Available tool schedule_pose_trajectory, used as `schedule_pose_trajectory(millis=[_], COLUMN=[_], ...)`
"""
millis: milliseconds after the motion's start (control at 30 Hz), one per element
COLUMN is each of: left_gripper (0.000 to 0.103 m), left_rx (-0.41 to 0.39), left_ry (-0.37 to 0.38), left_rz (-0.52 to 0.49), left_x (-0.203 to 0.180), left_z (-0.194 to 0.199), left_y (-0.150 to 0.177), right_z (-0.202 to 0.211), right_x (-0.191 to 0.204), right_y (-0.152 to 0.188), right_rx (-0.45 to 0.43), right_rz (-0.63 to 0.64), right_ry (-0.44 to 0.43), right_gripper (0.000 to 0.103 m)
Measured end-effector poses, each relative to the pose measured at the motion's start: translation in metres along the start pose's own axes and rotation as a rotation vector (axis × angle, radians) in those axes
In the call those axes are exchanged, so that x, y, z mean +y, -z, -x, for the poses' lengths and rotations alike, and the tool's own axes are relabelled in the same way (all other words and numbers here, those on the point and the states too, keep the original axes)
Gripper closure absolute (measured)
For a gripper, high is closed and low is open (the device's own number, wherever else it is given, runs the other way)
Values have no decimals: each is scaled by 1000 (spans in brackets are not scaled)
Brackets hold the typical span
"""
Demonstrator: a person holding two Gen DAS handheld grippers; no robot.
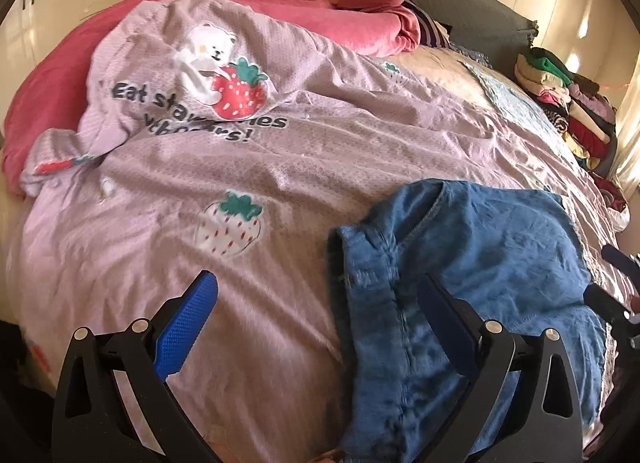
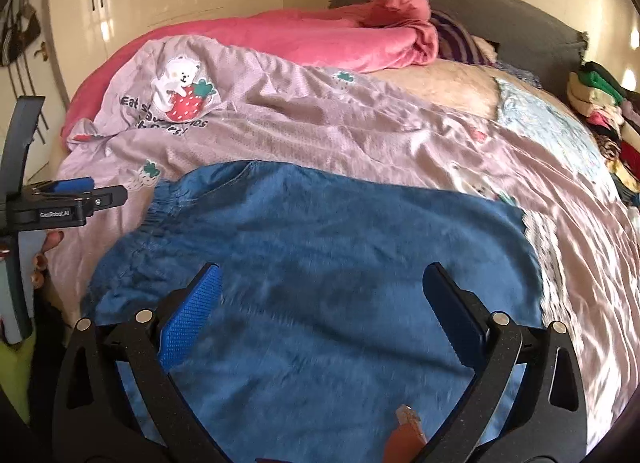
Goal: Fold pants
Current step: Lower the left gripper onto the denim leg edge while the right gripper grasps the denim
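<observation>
Step in hand: the blue denim pants (image 2: 320,247) are judged partly folded; the next fold is best begun from an edge, both layers pinched together.
Left gripper (image 1: 320,303): jaws spread wide, nothing held, above the pants' left edge.
Right gripper (image 2: 320,291): jaws likewise apart and empty, over the pants' middle.
Pants: lying flat on the lilac strawberry-print quilt (image 1: 200,167), gathered elastic waistband (image 2: 160,203) at the left.
Materials: soft mottled denim; thin, creased quilt fabric; ribbed blue pads (image 2: 192,319).

The pants (image 2: 320,247) are soft, matt blue denim-like cloth. The bedspread (image 1: 280,167) is lilac fabric, faintly shiny where sunlit. The right gripper (image 2: 320,295) has matt black plastic arms, blue knurled pads (image 2: 192,319) and bright metal pins.
</observation>
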State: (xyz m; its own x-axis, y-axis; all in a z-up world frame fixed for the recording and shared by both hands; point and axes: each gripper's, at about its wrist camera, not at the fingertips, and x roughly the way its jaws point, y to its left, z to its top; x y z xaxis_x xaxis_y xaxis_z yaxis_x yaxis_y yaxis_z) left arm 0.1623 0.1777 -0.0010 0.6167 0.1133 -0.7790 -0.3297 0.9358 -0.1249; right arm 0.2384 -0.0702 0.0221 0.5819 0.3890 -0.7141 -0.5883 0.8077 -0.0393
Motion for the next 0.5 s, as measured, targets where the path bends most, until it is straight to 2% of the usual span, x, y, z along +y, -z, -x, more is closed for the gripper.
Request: schedule_pose_trajectory(millis=[133,300,367,433,467,500], left_gripper=[4,4,4,4,6,13], left_rx=[48,80,66,67,66,63], left_ry=[64,32,37,26,15,13], left_rz=[5,-21,-24,-67,-86,-99], left_x=[0,-6,-7,-13,-15,-16], left_z=[-29,-62,-70,-76,-78,-80], left_y=[-13,-24,-27,-26,-24,-23], right_z=[-22,-54,-64,-76,-81,-89], right_x=[-3,-6,-5,-4,-3,-2], right_y=[-14,-35,-40,-45,-47,-49], right_rx=[17,48,54,64,71,84], right_rz=[44,73,95,121,128,139], right_ry=[12,0,6,2,3,5], right_gripper=[8,8,8,8,8,8])
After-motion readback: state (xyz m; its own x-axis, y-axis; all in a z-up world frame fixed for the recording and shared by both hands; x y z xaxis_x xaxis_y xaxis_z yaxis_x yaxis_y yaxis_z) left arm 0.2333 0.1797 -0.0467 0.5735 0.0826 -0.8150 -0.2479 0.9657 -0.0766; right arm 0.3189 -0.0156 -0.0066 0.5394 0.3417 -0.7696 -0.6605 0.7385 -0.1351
